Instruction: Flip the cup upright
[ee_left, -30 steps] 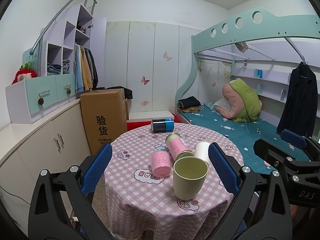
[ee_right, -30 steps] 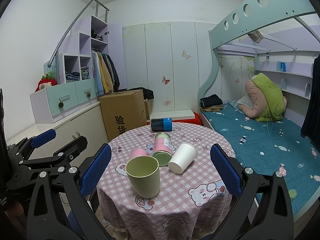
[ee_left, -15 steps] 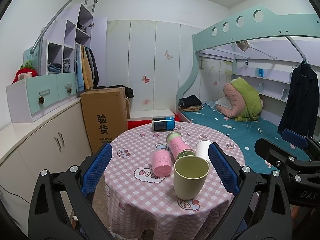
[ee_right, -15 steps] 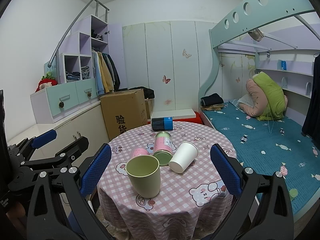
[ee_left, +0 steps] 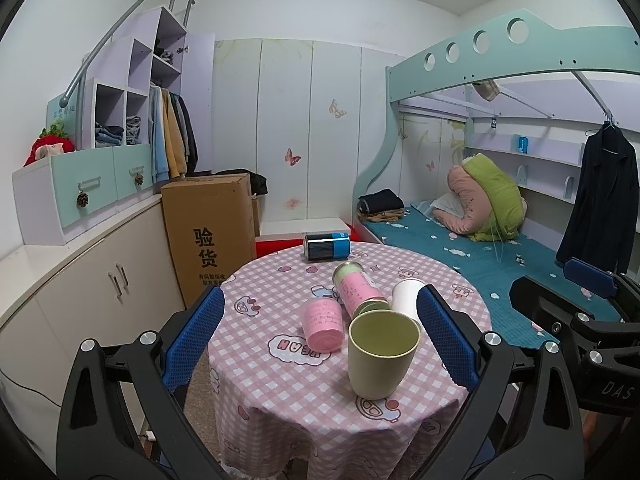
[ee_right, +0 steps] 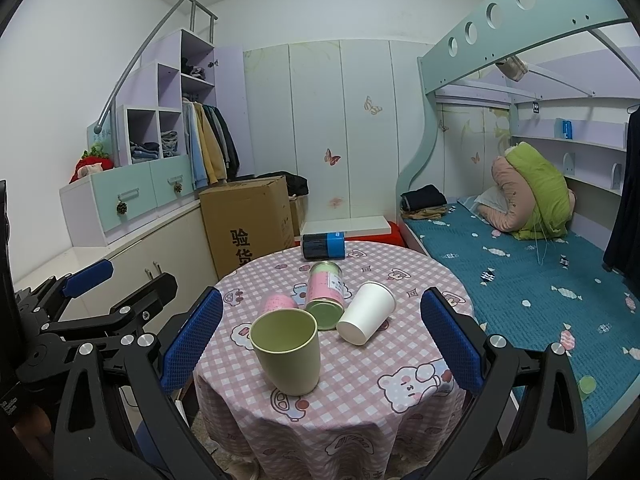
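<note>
The white cup [ee_right: 366, 313] lies on its side just behind the green cup [ee_right: 287, 350], touching the pink can [ee_right: 325, 294]. Both the left gripper [ee_left: 320, 340] and the right gripper [ee_right: 322, 340] are wide apart, holding nothing. I think it is best to pinch the white cup softly, since it may squash, then tip its mouth up.

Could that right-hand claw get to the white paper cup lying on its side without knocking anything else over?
Probably yes. The right gripper is open, and the white paper cup faces it with bare tablecloth in front. The green cup stands off to the left.
</note>
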Available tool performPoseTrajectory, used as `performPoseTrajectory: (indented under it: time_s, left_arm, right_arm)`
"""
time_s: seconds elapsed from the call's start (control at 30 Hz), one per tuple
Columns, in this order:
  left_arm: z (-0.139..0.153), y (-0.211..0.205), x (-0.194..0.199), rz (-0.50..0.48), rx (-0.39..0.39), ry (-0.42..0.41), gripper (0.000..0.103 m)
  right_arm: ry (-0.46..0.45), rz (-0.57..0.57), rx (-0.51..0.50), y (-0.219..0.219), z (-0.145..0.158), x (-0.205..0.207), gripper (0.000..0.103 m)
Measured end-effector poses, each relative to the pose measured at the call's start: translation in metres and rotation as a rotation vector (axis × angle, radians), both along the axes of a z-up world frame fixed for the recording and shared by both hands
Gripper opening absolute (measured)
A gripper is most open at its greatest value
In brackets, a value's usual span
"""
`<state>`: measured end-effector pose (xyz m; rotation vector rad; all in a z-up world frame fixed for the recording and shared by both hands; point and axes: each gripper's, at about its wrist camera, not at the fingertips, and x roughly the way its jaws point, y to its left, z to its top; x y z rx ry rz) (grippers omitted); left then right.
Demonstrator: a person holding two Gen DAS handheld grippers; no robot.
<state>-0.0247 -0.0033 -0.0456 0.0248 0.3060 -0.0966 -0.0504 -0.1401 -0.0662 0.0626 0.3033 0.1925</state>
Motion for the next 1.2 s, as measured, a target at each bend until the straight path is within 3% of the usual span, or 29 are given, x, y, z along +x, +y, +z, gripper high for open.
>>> performPoseTrajectory:
  time_s: [0.47,1.2]
  left_arm:
    - [-0.009,0.001,0.005,0.002,0.000,0.017,0.097]
    - [-0.012,0.000,0.004,0.023,0.014,-0.021,0.097]
  right_arm:
    - [0.019,-0.003,0.001,0.001,-0.008,0.007,0.096]
    - [0.016,-0.002,0.002,0.001,-0.009,0.008,0.096]
